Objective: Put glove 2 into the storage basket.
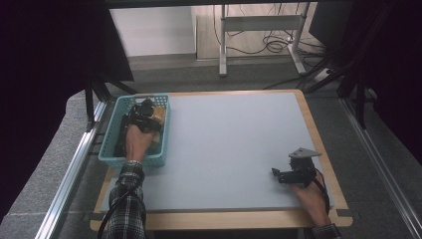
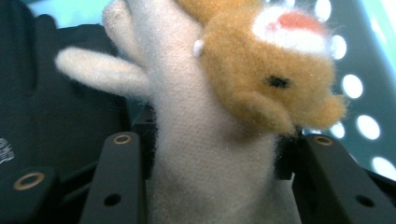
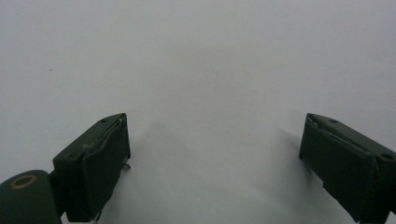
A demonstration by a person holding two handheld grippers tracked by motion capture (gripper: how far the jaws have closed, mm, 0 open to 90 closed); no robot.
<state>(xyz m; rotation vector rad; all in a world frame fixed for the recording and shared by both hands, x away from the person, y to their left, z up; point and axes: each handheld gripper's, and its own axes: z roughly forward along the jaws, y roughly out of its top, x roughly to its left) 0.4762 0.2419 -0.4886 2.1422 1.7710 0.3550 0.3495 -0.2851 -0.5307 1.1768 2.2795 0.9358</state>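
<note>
Basket (image 1: pixel 110 147): a teal slotted basket is seen at the table's left edge in the high view; dark items lie inside it along with the toy.

Plush toy (image 2: pixel 219 140): a soft stuffed animal with a cream body and a tan, furry head is seen between the jaws in the left gripper view; in the high view its tan part (image 1: pixel 158 114) shows inside the basket, toward the far right corner.

Handling of the toy: it is judged light, limp and squashy, not fragile and unlikely to slip, since the pile gives grip. The cream trunk is judged the best place to be taken hold of; a thin limb or an ear would let it dangle and swing.

Left gripper (image 2: pixel 212 154): it is reached down into the basket, and the toy's trunk fills the gap between the two black jaws. The fabric appears to be touched on both sides, so the jaws are judged clamped lightly on the toy, though how firmly it is squeezed cannot be told from the fur.

Toy relative to the tool: the head is tilted past the jaw tips toward the right jaw, and one cream limb sticks out to the left.

Table (image 1: pixel 234 144): a pale grey top with a wooden border.

Right gripper (image 1: pixel 277 175): it is rested low at the table's near right, well apart from the basket; in its own view (image 3: pixel 212 140) the jaws stand wide apart with nothing between them.
</note>
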